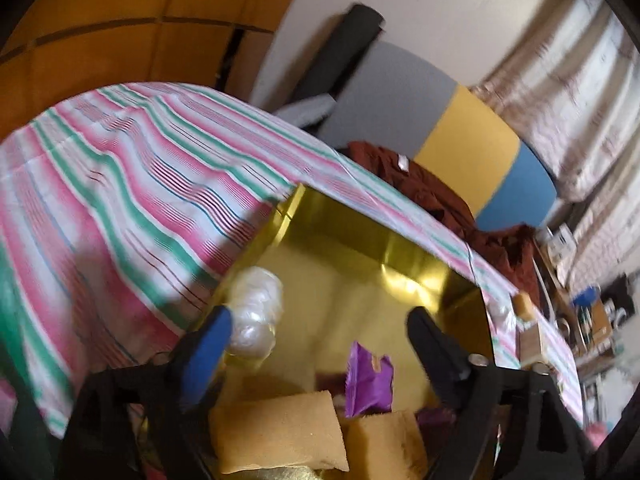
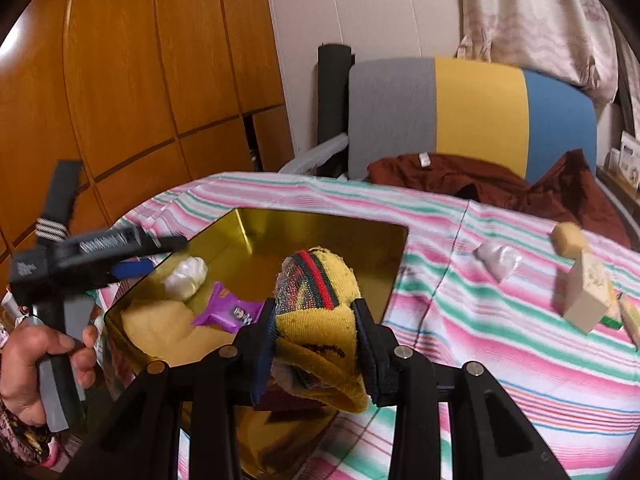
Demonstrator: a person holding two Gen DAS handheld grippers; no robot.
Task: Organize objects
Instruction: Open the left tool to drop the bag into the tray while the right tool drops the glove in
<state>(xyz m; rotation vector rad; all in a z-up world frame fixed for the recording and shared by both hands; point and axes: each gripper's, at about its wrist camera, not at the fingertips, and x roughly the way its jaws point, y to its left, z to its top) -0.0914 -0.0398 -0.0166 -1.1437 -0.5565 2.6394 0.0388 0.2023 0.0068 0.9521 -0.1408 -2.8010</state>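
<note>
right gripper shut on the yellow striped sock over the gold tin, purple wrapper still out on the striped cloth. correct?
One error: the purple wrapper lies inside the gold tin, not out on the striped cloth; the right wrist view shows it. The right gripper is shut on the yellow striped sock over the tin, as stated.

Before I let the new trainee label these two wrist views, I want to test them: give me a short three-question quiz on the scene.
1. True or false: the right gripper is shut on the yellow sock.
2. What purple item lies in the gold tin?
3. The left gripper is: A open and holding nothing, B shut on a sponge, C out of view.

Key:
1. True.
2. The purple wrapper.
3. A.
</note>
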